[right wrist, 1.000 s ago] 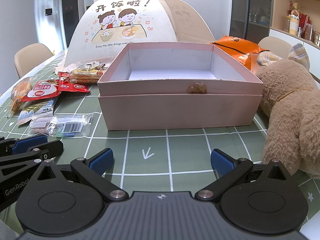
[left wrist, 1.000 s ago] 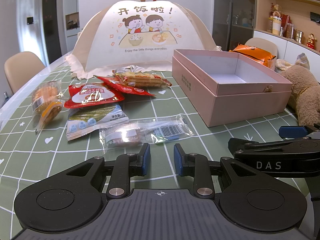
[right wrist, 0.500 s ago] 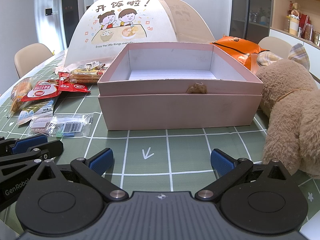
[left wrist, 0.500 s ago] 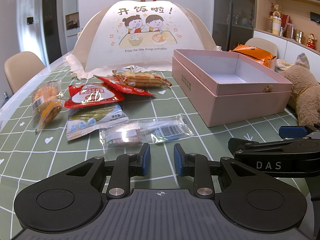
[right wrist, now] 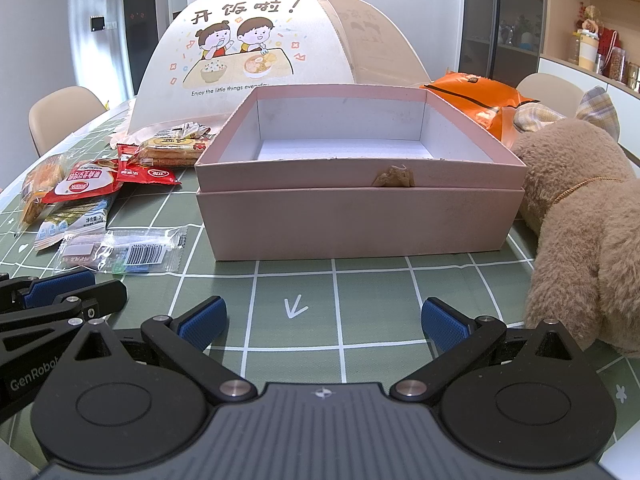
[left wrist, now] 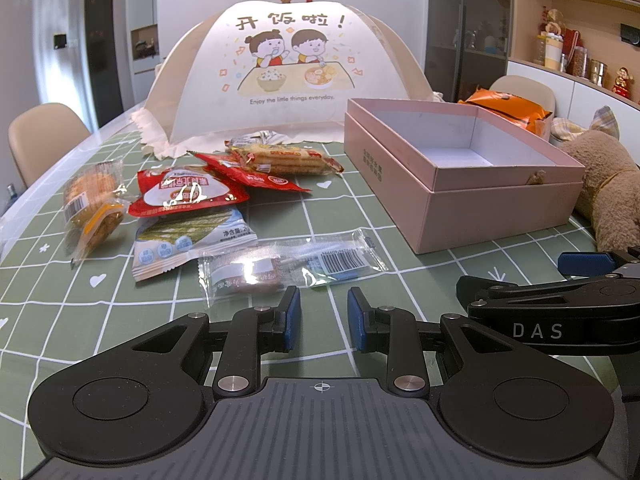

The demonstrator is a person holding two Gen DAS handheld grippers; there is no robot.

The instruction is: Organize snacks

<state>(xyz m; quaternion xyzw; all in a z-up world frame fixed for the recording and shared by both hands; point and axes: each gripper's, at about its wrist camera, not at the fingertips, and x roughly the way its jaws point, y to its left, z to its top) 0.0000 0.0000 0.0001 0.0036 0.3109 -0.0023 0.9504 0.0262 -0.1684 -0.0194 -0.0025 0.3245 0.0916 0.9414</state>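
On the bench (left wrist: pixel 360 216), left of the pink box (right wrist: pixel 360 216), I see the snacks in a loose pile: clear packet (left wrist: pixel 288 266) nearest, blue-white packet (left wrist: pixel 188 240) and red packet (left wrist: pixel 184 196) behind it. Box sits open with nothing inside. Left tool (left wrist: pixel 319 314): tips narrowly apart, holding nothing, just short of the clear packet. Right tool (right wrist: pixel 323 320): tips wide apart, holding nothing, over bare bench in front of the box. Plush toy (right wrist: pixel 580 232) crowds the box's right side.
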